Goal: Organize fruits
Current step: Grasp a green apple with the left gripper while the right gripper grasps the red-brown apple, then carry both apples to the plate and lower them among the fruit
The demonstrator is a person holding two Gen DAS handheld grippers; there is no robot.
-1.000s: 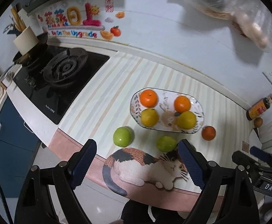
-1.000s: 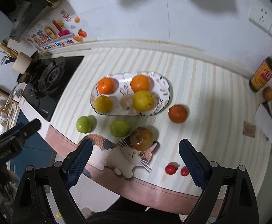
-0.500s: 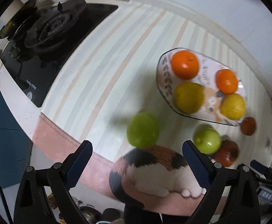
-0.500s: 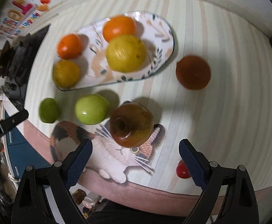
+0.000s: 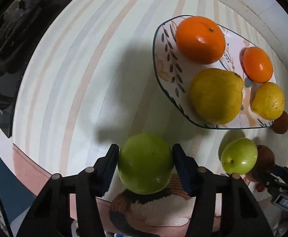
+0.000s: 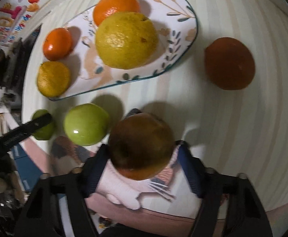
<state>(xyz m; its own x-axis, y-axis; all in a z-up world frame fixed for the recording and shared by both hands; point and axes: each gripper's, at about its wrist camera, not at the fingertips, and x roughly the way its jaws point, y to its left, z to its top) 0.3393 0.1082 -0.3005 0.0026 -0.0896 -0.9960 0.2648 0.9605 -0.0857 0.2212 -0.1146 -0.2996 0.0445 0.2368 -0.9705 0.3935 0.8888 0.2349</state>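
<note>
My left gripper (image 5: 145, 158) is shut on a green apple (image 5: 145, 163) at the counter's near edge. A second green apple (image 5: 238, 156) lies to its right. My right gripper (image 6: 142, 154) has closed in around a brown-red apple (image 6: 141, 145); the left pad touches it, while a small gap shows at the right pad. The patterned oval plate (image 5: 163, 59) holds two oranges (image 5: 200, 39) and two yellow fruits (image 5: 216, 95). A dark orange (image 6: 230, 63) lies on the counter right of the plate (image 6: 175, 59).
A black gas hob (image 5: 15, 29) is at the far left. A cat-shaped mat (image 5: 153, 207) lies under the near fruit at the counter's front edge. A striped cloth (image 5: 74, 69) covers the counter. The left gripper's body (image 6: 21, 132) shows in the right wrist view.
Both grippers dropped down to the counter and closed in: the left one onto the green apple, the right one around the brown-red apple.
</note>
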